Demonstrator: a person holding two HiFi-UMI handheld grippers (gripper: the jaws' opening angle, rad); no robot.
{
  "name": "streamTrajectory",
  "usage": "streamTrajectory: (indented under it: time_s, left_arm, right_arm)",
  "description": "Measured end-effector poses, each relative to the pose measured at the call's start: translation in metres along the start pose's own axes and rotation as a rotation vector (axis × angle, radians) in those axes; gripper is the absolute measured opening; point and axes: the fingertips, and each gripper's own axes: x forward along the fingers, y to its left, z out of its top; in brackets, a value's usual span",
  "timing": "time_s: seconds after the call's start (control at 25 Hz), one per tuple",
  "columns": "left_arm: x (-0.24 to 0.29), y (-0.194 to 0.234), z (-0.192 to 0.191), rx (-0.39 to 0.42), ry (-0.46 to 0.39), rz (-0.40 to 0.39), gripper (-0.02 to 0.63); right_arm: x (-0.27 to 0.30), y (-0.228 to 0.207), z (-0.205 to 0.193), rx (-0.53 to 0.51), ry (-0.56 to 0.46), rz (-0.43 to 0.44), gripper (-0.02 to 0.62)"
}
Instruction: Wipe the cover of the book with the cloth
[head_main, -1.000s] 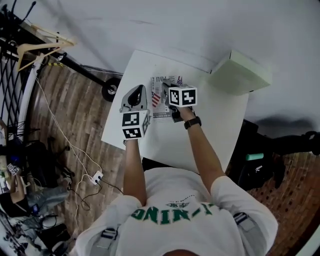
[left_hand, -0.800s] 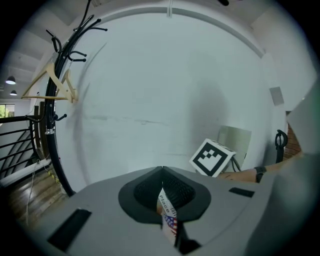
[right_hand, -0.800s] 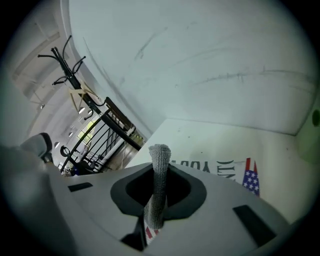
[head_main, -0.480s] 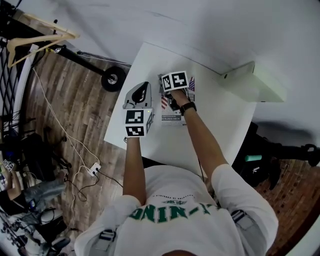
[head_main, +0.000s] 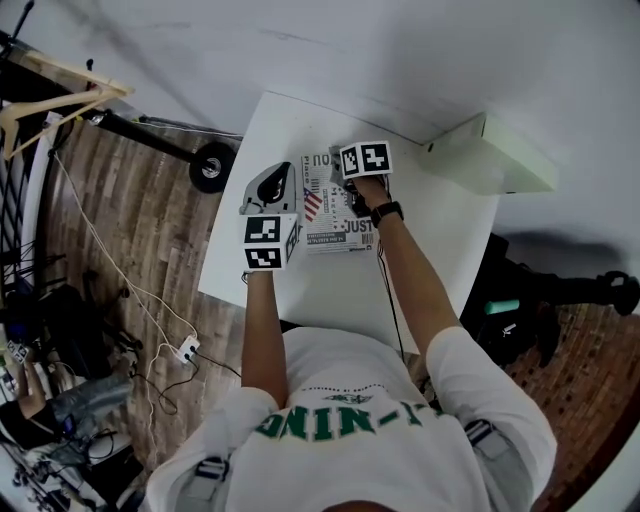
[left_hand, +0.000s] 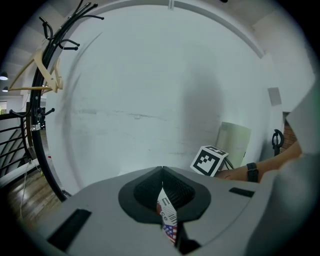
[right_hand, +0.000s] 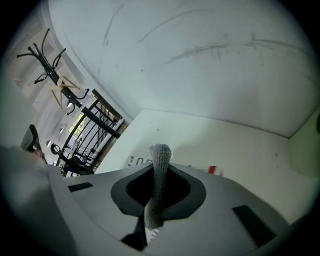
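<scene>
White tabletop (head_main: 440, 255) fills the middle of what we see from the head view, and the book (head_main: 330, 215) lies flat on it, toward the far left part, with its printed cover up: a small flag, bars of text and large letters.

We hold the left gripper (head_main: 283, 180) at the book's left edge. In the left gripper view its jaws (left_hand: 162, 172) are pressed together on a thin printed sliver of the book (left_hand: 167, 217), whose flag and barcode show between the ribbed pads.

We hold the right gripper (head_main: 350, 170) over the far right part of the cover. In the right gripper view its jaws (right_hand: 159, 172) are closed on a grey knitted cloth (right_hand: 159, 182), which stands up between them as a narrow roll and pokes past the tips. From the head view the cloth itself is hidden under the gripper, so we cannot tell whether it touches the cover.

On our right wrist sits a dark wristwatch (head_main: 386, 212). A pale green box (head_main: 490, 155) rests at the table's far right corner, well apart from the book. To the left, over the wooden floor (head_main: 150, 230), hangs a wooden hanger (head_main: 60, 105).
</scene>
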Motion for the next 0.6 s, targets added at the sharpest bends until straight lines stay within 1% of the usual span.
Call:
streamTrajectory:
  time_s: [0.16, 0.24, 0.28, 0.36, 0.44, 0.48, 0.56, 0.6]
  left_arm:
    - [0.01, -0.016, 0.005, 0.009, -0.007, -0.03, 0.013]
    - [0.013, -0.022, 0.007, 0.014, -0.007, -0.043, 0.013]
    - [0.014, -0.024, 0.007, 0.017, -0.005, -0.047, 0.013]
    - [0.017, -0.026, 0.008, 0.021, -0.003, -0.05, 0.014]
    - [0.017, -0.025, 0.008, 0.023, -0.001, -0.046, 0.014]
    - [0.016, -0.023, 0.007, 0.024, 0.0, -0.041, 0.014]
    - [0.014, -0.017, 0.007, 0.023, 0.001, -0.028, 0.012]
    - [0.013, -0.013, 0.006, 0.022, 0.001, -0.02, 0.013]
  right_arm:
    - [-0.029, -0.054, -0.003, 0.076, -0.031, -0.056, 0.034]
    - [-0.04, -0.073, -0.005, 0.118, -0.046, -0.076, 0.034]
    - [-0.042, -0.08, -0.008, 0.13, -0.041, -0.092, 0.034]
    - [-0.04, -0.094, -0.019, 0.119, 0.003, -0.147, 0.034]
    - [-0.038, -0.102, -0.031, 0.104, 0.03, -0.195, 0.034]
    - [-0.041, -0.104, -0.032, 0.105, 0.015, -0.215, 0.034]
    - [-0.053, -0.099, -0.024, 0.111, -0.05, -0.245, 0.034]
    - [-0.058, -0.09, -0.016, 0.115, -0.085, -0.235, 0.034]
